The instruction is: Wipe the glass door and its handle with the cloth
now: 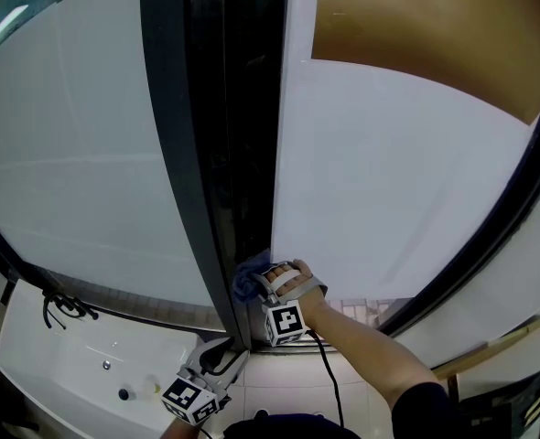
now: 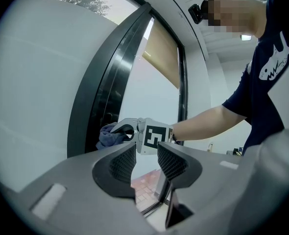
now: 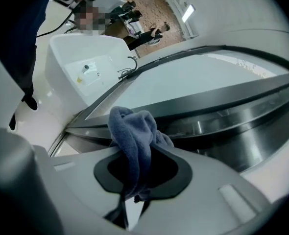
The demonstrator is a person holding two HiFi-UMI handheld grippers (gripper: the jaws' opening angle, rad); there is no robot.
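The glass door (image 1: 389, 181) has a dark upright frame (image 1: 238, 108) down the middle of the head view. My right gripper (image 1: 259, 280) is shut on a blue cloth (image 1: 247, 278) and presses it against the lower part of that frame. In the right gripper view the cloth (image 3: 134, 133) bulges out between the jaws, right in front of the dark frame and a shiny metal rail (image 3: 218, 126). My left gripper (image 1: 217, 359) hangs lower, near the door's foot, open and holding nothing. From the left gripper view, the right gripper (image 2: 122, 129) and the cloth (image 2: 107, 135) show beyond the left gripper (image 2: 147, 163).
A white basin (image 1: 59, 364) with a black cord (image 1: 64, 307) on its rim lies at the lower left. A tan blind (image 1: 435, 35) hangs behind the glass at the upper right. A wooden stick (image 1: 490, 341) leans at the lower right.
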